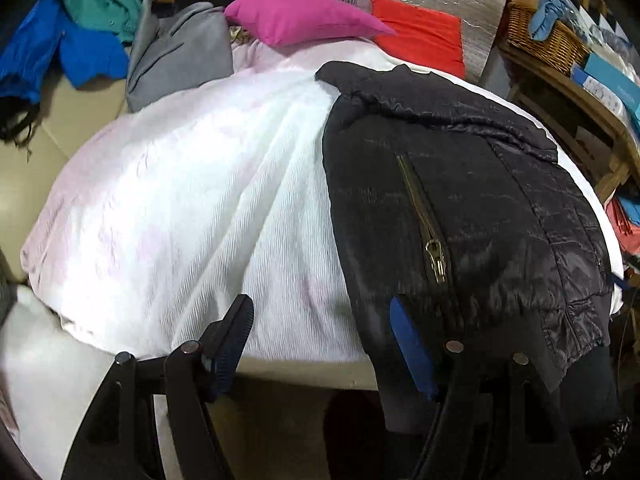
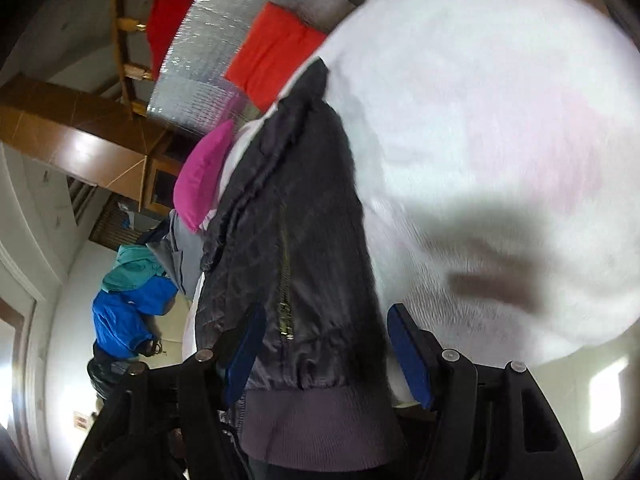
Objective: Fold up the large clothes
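A black quilted jacket [image 1: 460,208] with a brass zip [image 1: 424,220] lies spread on a white bedcover [image 1: 200,184], its lower edge hanging over the near side of the bed. The left gripper [image 1: 320,344] hovers at that near edge with its 2 fingers [image 1: 232,336] standing apart; one is over the bedcover, the other against the jacket's edge, and nothing is pinched between them. In the right wrist view the right gripper [image 2: 324,344] has its jaws parted around the jacket's ribbed hem [image 2: 312,420]; the cloth sits between the blue pads [image 2: 408,348] without either visibly pressing it. A pink pillow [image 1: 296,18] and a red cushion [image 1: 420,36] lie at the far end.
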### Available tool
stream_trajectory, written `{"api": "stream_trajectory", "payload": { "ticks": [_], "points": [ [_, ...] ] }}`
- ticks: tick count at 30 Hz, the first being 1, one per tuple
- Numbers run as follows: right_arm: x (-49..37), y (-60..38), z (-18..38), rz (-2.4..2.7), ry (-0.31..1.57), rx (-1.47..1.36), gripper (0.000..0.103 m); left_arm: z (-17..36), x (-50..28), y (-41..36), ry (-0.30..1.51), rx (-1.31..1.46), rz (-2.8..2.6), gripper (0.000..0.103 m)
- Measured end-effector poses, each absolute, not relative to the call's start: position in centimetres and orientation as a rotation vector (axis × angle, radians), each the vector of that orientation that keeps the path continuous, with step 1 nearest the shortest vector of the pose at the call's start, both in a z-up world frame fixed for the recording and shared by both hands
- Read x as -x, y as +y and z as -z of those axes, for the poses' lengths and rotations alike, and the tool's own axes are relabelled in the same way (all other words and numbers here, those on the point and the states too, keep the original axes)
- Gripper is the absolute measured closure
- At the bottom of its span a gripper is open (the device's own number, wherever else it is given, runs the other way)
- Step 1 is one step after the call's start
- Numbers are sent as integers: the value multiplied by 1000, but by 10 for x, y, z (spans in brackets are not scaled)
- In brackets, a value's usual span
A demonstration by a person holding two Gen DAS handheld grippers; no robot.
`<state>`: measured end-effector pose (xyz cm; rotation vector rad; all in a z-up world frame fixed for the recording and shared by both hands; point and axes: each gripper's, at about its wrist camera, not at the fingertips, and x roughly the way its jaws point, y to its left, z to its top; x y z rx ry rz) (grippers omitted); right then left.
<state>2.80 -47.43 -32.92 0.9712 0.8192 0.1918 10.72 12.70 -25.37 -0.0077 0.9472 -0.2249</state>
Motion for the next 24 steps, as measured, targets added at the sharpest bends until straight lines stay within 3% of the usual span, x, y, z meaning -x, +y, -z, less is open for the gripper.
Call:
{"api": "stream_trajectory", "payload": {
  "ticks": [3,11,17,18,20,24],
  "points": [
    [-37,-465,343,-186,843,-966,35,259,-103,132,964,72,232,32],
    [-34,-437,315,-337,806,-860,34,276,-94,135,1025,136,268,32],
    [-44,-438,345,-278,943,-885,35,290,-97,127,1085,207,359,32],
    [-43,-431,342,-310,938,-861,36,290,-97,125,1082,213,378,32],
    [-40,-421,333,-380,920,-822,49,286,-96,117,1066,192,414,32],
    [-43,-421,334,-371,924,-799,52,283,-98,98,1047,139,458,41]
  ]
}}
